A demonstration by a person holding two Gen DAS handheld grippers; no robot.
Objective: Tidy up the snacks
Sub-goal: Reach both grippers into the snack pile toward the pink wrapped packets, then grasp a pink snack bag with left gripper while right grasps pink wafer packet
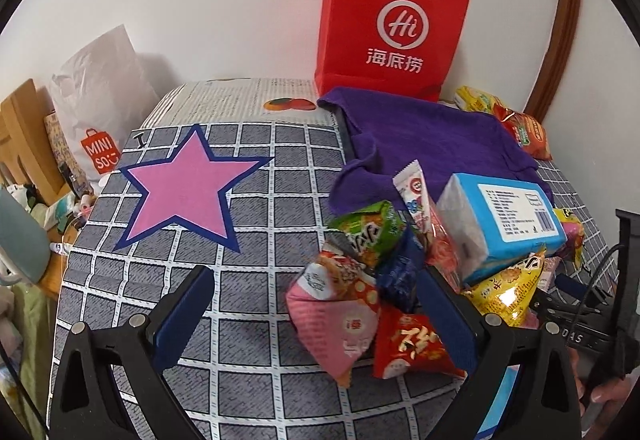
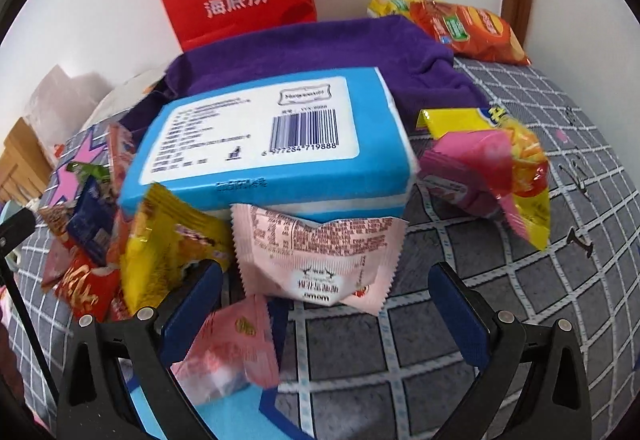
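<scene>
A pile of snack packets lies on the grey checked cloth [image 1: 256,175]. A blue box [image 1: 504,215] rests tilted on top of the pile, also in the right wrist view [image 2: 272,143]. Below it sit a pink packet [image 1: 340,324], a red packet [image 1: 412,348], a green packet [image 1: 368,232] and a yellow packet [image 1: 504,292]. My left gripper [image 1: 316,288] is open, its right finger against the pile. My right gripper [image 2: 326,284] is open in front of a pale pink packet [image 2: 320,256]; another pink packet [image 2: 232,348] lies by its left finger.
A red paper bag [image 1: 392,19] stands against the wall behind a purple cloth [image 1: 424,135]. Orange and yellow chip bags [image 2: 464,23] lie at the back right. A pink star [image 1: 188,187] marks the cloth. A white Miniso bag [image 1: 96,95] and clutter sit left.
</scene>
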